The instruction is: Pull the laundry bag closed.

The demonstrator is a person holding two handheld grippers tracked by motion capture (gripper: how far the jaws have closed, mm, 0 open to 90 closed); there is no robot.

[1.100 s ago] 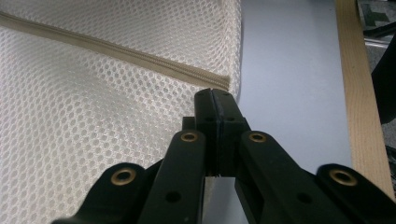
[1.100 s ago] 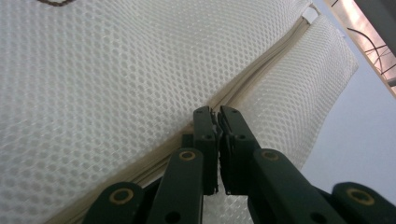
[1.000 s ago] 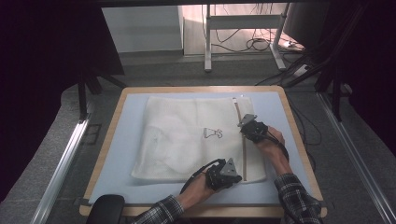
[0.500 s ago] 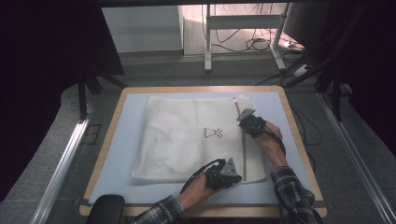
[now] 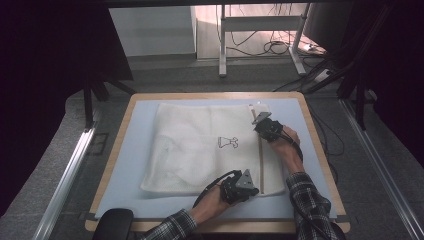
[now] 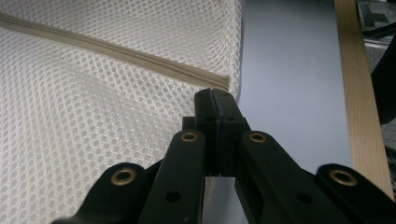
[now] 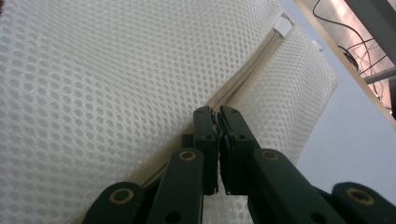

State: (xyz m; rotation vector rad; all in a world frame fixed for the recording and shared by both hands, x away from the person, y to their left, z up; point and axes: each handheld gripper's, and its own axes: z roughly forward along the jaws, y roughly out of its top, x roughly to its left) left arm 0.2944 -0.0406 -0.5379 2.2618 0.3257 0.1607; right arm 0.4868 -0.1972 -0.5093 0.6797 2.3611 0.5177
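Table: one, with a pale blue top and a wooden rim; it lies under both pairs of jaws.
Mesh bag: one, white, lying flat on the table and spreading away from both pairs of jaws; a small black printed mark sits near its middle, between the two grippers and off to one side of them.
Zipper: one, beige, running along the bag from the left jaws to the right jaws; in the left gripper view its end sits right at the jaw tips, and in the right gripper view its line runs on ahead of the tips to a white tab at the far end.
Left gripper: one; jaws pressed together, pinching the bag's edge at the zipper's end.
Right gripper: one; jaws closed on the zipper, with something small pinched between the tips.
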